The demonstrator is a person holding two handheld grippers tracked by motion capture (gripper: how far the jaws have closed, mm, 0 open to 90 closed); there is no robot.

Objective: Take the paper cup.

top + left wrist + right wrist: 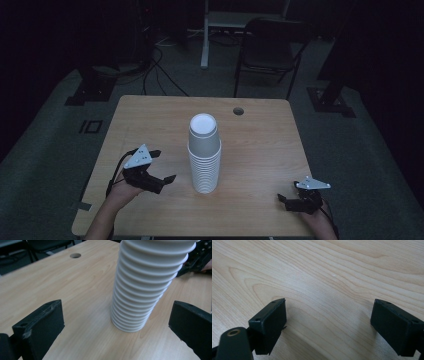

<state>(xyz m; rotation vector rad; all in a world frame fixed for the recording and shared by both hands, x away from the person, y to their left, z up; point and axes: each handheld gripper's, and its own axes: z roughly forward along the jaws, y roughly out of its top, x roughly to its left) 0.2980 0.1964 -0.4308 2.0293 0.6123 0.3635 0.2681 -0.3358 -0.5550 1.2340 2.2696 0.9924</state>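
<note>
Left gripper (pixel 159 166) gapes wide beside the cup stack (pixel 204 155), holding nothing. Right gripper (pixel 289 200) rests wide open, empty, on the table (pixel 260 150). No readable writing.

Your right gripper (pixel 329 322) looks down at the table (pixel 332 272) w/ both black fingers (pixel 270 320) rising from the bottom edge, set wide apart, nothing btwn them. Left-hand finger sits lower left, its flat pad face turned inward, two small screw holes on top; a round brass-ringed hole shows on the black part in the bottom left corner. Right-hand finger sits at the far right, partly cut off by the frame edge, also w/ screw holes on top. Btwn and beyond them it's bare light wood, grain running in long curved bands. Soft shadows lie under each finger. A tiny pale speck sits on the wood, upper middle.
</note>
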